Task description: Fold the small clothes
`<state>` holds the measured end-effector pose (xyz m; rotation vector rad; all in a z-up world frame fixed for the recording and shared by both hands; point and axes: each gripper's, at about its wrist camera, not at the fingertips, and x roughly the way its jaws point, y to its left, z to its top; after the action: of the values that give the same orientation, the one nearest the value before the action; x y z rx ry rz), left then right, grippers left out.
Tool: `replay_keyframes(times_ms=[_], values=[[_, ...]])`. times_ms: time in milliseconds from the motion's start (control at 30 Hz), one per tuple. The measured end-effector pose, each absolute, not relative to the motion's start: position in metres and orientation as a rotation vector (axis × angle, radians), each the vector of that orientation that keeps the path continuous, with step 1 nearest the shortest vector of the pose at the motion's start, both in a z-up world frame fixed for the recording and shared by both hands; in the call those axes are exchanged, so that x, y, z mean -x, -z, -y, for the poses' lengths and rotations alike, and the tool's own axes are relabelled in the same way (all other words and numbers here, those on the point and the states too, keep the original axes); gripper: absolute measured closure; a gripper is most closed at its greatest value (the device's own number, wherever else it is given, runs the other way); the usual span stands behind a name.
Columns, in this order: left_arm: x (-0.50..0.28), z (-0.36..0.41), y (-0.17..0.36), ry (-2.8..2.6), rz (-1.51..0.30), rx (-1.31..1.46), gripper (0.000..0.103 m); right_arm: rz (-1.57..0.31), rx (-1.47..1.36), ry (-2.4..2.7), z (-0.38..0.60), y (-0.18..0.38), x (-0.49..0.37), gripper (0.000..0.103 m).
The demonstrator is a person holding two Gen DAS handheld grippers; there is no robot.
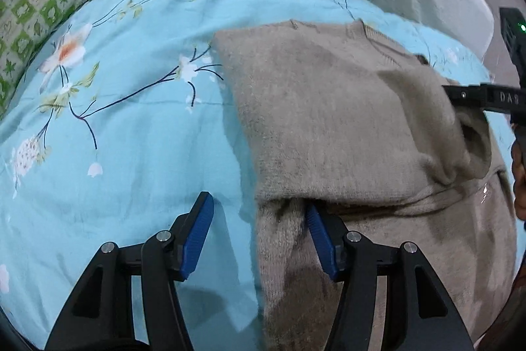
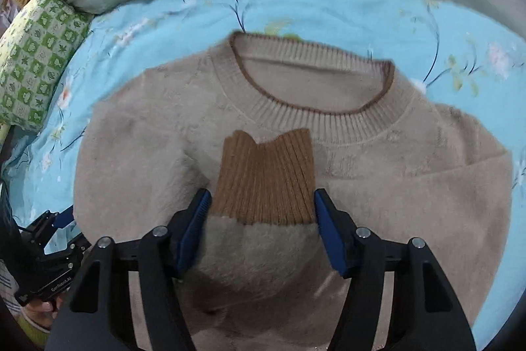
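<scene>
Left wrist view
Left gripper (image 1: 259, 222): jaws apart, blue pads (image 1: 197, 239) showing on both fingers; nothing clamped. The right finger tip sits under a folded lip of the sweater; the left finger is over bare bedding.
Sweater (image 1: 328, 120): beige, fuzzy knit, lying on the quilt in the right half of the view. Its left edge runs down between the two fingers. A fold crosses it just ahead of the fingers.
Sleeve (image 1: 460, 137): raised off the sweater body at far right, bunched into a hollow loop.
Right gripper (image 1: 473, 97): seen side-on at the right edge, black, its tip at the raised sleeve.
Quilt (image 1: 131, 120): light blue with white blossoms and dark twigs.
Pillow (image 1: 33, 15): green and white check, top left.

Right wrist view
Right gripper (image 2: 261, 213): fingers set apart, the sleeve between them; whether the pads press the fabric cannot be told.
Cuff (image 2: 266, 176): brown ribbed band at the sleeve end, lying between the finger tips, pointing at the collar.
Sweater (image 2: 148, 153): spread front-up, filling the centre of the quilt (image 2: 328, 9).
Collar (image 2: 315, 87): round, ribbed beige with a brown rim, on the far side.
Left gripper (image 2: 62, 216): black with a blue pad, at the sweater's lower left edge.
Pillow (image 2: 36, 61): upper left, beside the quilt.
</scene>
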<state>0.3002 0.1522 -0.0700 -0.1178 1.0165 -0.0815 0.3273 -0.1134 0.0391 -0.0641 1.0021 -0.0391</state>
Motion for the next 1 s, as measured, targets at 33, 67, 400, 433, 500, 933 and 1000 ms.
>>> replay_keyframes(times_ms=[33,67,400,433,500,933,1000], values=[[-0.302,-0.152,0.07,0.084,-1.006,0.132,0.045,-0.993,0.097,0.042,0.108,-0.041,-0.325,0.038],[-0.3,-0.151,0.067,0.084,-0.998,0.135,0.045,-0.989,0.135,0.043,0.101,-0.041,-0.326,0.038],[-0.294,-0.14,0.066,-0.01,-0.969,0.075,0.04,-0.725,-0.235,-0.038,0.169,-0.073,-0.273,0.084],[-0.296,-0.139,0.067,-0.011,-0.97,0.076,0.039,-0.621,-0.331,-0.032,0.194,-0.086,-0.251,0.084],[-0.295,-0.136,0.068,-0.03,-0.962,0.06,0.037,-0.545,-0.398,0.009,0.226,-0.089,-0.222,0.084],[-0.282,-0.156,0.068,-0.1,-0.914,0.264,0.036,-0.659,-0.608,0.058,0.3,-0.02,-0.173,0.067],[-0.285,-0.153,0.067,-0.115,-0.916,0.253,0.036,-0.673,-0.586,0.046,0.299,-0.023,-0.179,0.082]])
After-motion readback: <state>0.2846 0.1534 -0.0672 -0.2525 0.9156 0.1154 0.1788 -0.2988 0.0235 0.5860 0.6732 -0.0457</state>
